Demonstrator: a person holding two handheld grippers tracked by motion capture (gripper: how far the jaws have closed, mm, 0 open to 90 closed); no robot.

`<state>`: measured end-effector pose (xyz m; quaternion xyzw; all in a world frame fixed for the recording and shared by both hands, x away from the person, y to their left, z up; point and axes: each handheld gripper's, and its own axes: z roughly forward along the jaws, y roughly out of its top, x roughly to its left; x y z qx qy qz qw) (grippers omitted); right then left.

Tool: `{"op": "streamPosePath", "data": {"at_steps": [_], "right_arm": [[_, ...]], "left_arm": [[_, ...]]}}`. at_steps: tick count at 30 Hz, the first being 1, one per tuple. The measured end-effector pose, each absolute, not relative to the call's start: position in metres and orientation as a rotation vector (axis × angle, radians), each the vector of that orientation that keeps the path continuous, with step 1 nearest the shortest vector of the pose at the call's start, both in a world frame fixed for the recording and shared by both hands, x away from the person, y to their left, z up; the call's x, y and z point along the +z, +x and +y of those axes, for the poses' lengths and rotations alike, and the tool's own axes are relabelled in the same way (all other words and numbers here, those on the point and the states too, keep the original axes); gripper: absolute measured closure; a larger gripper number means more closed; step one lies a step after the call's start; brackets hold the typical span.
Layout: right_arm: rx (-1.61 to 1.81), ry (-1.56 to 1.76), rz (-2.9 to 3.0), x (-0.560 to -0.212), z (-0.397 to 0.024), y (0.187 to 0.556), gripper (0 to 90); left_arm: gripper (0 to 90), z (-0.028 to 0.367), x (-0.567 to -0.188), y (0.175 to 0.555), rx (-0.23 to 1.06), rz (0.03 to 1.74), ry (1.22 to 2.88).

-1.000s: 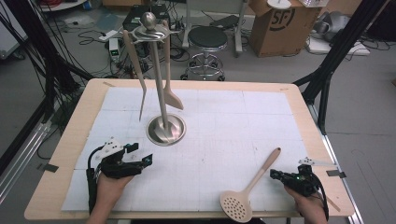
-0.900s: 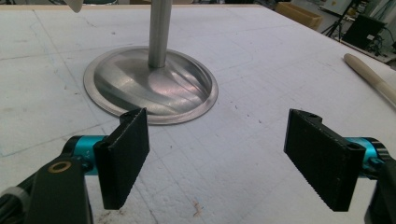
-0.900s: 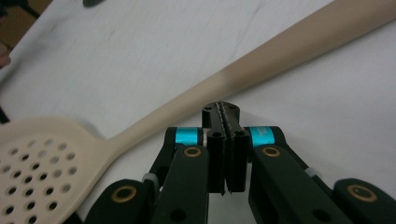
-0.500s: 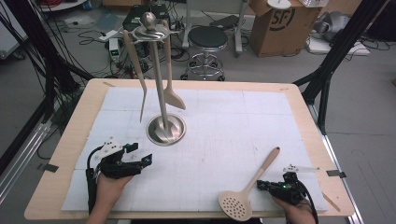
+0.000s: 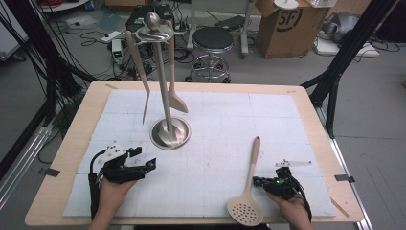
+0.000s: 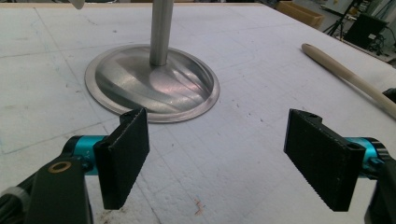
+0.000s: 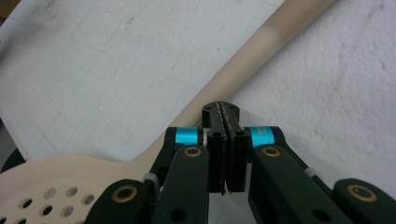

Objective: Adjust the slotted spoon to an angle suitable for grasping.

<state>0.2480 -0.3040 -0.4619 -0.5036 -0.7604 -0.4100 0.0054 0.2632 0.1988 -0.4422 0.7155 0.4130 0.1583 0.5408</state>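
Metal utensil stand, hanging spatula, stool, cardboard box

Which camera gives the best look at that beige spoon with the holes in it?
The high view: the slotted spoon lies whole on the table, from handle tip to perforated bowl, beside the right gripper. The right gripper view shows part of the handle and bowl, close up. The left gripper view catches the handle end far off.
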Motion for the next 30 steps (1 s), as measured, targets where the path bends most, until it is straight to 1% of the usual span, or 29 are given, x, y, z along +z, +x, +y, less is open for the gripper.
{"op": "streamPosePath", "data": {"at_steps": [15, 30], "right_arm": [[-1.212, -1.528, -2.377, -0.46, -0.281, 0.288, 90.0], [-1.114, -1.399, -2.414, -0.456, -0.253, 0.326, 90.0]], "left_arm": [[23.0, 0.198, -0.443, 0.264, 0.371, 0.982, 1.705], [23.0, 0.198, -0.443, 0.265, 0.37, 0.984, 1.704]]}}
